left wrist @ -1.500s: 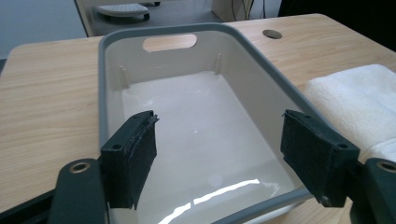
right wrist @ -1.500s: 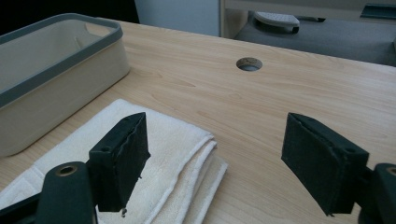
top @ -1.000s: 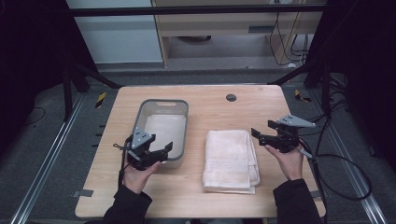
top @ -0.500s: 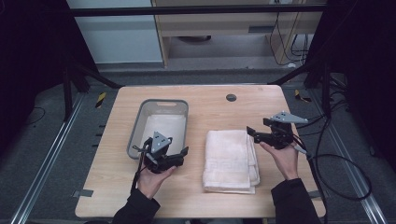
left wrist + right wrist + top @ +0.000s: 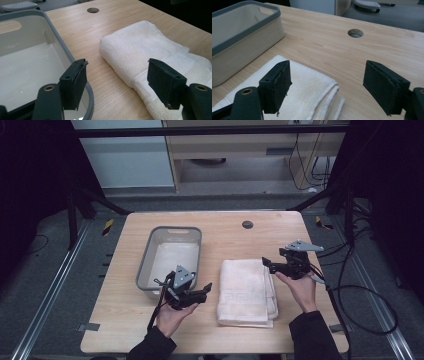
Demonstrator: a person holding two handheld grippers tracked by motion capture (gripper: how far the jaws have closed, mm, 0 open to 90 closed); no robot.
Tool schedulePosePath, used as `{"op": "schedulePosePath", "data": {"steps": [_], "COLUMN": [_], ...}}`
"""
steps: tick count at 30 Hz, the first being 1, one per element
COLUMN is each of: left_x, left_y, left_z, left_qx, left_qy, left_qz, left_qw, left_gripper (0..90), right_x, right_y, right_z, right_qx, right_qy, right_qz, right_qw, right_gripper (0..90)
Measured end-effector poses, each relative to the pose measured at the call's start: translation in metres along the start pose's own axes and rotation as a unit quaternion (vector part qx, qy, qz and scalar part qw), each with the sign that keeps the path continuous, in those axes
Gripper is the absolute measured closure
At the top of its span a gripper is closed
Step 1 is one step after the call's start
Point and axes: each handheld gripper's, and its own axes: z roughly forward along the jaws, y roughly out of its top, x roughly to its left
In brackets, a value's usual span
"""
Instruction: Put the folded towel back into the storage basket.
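While gaping wide and empty, left claw (image 5: pixel 204 290) hovering between grey bin (image 5: pixel 150 254) and folded towel (image 5: pixel 245 290); right claw (image 5: pixel 267 265), equally wide, hovering at towel's far corner above table (image 5: pixel 225 227).

Folded cream-white terry towel (image 5: pixel 247 291), plain, no print. Rectangular plastic basin (image 5: pixel 170 257): grey rim, pale off-white walls and floor. Light wooden tabletop (image 5: pixel 227 235), fine grain streaks, one dark round hole (image 5: pixel 247 224). Both grippers' jaws black, with grey three-cornered top plates

One folded towel (image 5: pixel 247 291), one grey basin (image 5: pixel 170 257), two grippers, one table (image 5: pixel 225 227).
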Motion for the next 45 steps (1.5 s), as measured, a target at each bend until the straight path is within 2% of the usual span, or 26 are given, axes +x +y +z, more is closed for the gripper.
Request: {"op": "schedulePosePath", "data": {"steps": [7, 14, 21, 34, 45], "left_x": [-0.011, -0.018, -0.028, -0.036, -0.039], "left_y": [-0.006, -0.01, -0.019, -0.033, -0.042], "left_z": [0.008, 0.014, 0.026, 0.048, 0.06], "left_qx": [0.012, 0.018, 0.037, 0.069, 0.081], "left_qy": [-0.015, -0.022, -0.034, -0.031, -0.033], "left_qz": [0.01, 0.01, 0.016, 0.026, 0.025], "left_qw": [0.9998, 0.9996, 0.9986, 0.9968, 0.9958], "left_gripper": [31.2, 31.2, 31.0, 30.9, 31.0], "right_x": [0.001, 0.001, 0.002, 0.001, 0.001], "right_y": [-0.008, -0.014, -0.018, -0.03, -0.041], "right_z": [0.009, 0.015, 0.021, 0.036, 0.049], "right_qx": [0.02, 0.032, 0.044, 0.074, 0.1], "right_qy": [0.009, 0.012, 0.013, 0.011, 0.009], "right_qz": [0.003, 0.004, -0.003, -0.003, -0.004], "right_qw": [0.9998, 0.9994, 0.9989, 0.9972, 0.995], "right_gripper": [22.6, 22.6, 22.6, 22.4, 22.4]}}
